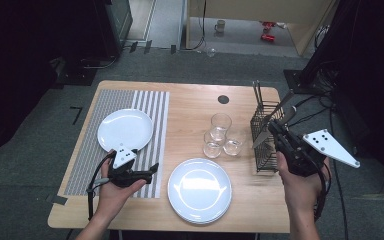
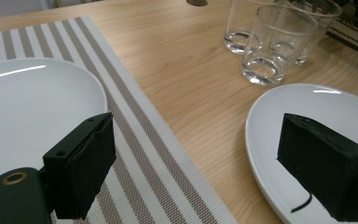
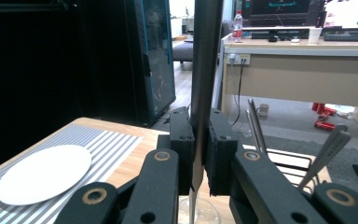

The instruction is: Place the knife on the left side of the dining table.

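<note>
We see the right gripper (image 1: 274, 131) at abt 3 o'clock on the table (image 1: 190, 100), jaws clamped on a knife (image 1: 272, 122). In the right gripper view the knife (image 3: 205, 60) runs straight up btwn the two pads, pressed from both sides; the steel passes thru the grip, most of it rising toward 12 o'clock above the pads, a short bit poking out below. In the high view it sits slanted, one end at 1 o'clock over the wire cutlery basket (image 1: 265, 145), the other end at 7 o'clock of the jaws. More utensil handles (image 3: 328, 151) stand in the basket (image 3: 284, 161) just behind the grip.

Left gripper (image 1: 152, 169) is at abt 8 o'clock on the table, over the striped placemat (image 1: 155, 107). In the left gripper view the fingers (image 2: 81, 163) stand wide apart w/ nothing btwn them: one over the white plate (image 2: 23, 102) on the mat (image 2: 135, 140), the other over the stack of white plates (image 2: 307, 107) at 6 o'clock. Neither pad touches a plate as far as we can tell.

Three clear glasses (image 1: 220, 135) cluster near the table centre, btwn the plates and the basket.

Writing: we can't read any brand or label. Dots on the grey plate of the right gripper, no text. A monitor far back in the right gripper view is too small to read.
</note>
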Demonstrator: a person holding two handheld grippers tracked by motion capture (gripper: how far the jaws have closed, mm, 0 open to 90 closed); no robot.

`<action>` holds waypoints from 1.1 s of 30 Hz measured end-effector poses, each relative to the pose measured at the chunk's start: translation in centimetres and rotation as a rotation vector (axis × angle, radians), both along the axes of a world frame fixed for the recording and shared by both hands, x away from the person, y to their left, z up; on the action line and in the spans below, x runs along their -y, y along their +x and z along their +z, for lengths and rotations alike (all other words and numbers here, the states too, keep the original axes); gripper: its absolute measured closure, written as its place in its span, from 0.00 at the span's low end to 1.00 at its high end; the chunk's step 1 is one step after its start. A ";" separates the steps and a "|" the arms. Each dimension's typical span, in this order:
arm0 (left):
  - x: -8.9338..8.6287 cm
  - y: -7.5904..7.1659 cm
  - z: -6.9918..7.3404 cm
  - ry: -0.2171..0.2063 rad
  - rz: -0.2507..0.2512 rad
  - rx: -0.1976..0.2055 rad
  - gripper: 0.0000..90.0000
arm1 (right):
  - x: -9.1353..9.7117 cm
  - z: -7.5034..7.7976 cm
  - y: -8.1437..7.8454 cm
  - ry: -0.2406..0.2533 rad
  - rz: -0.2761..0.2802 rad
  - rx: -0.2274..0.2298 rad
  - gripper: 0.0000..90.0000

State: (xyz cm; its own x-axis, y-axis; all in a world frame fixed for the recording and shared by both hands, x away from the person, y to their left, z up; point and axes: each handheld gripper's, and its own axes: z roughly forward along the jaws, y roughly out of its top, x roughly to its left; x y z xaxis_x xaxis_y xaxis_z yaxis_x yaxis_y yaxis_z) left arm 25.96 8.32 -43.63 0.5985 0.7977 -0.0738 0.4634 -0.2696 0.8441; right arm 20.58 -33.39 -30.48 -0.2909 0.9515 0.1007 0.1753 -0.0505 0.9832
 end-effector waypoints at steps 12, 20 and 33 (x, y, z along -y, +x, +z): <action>2.6 1.0 2.4 -0.049 -0.050 0.009 0.13 | -1.8 -0.3 0.3 0.017 0.058 -0.012 0.93; 3.3 1.0 3.1 -0.070 -0.085 0.022 0.14 | -2.8 -0.4 0.4 0.011 0.089 -0.013 0.93; 3.4 0.9 3.4 -0.092 -0.103 0.031 0.14 | -4.6 -0.1 0.6 -0.002 0.124 -0.016 0.93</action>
State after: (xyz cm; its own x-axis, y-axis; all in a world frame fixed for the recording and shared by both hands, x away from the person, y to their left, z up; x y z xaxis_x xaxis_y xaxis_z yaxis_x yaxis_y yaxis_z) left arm 26.82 4.93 -40.26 0.6803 0.7223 -0.1245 0.4108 -0.2351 0.8809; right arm 21.17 -28.75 -30.62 -0.4044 0.9086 0.1046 0.1960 -0.0256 0.9803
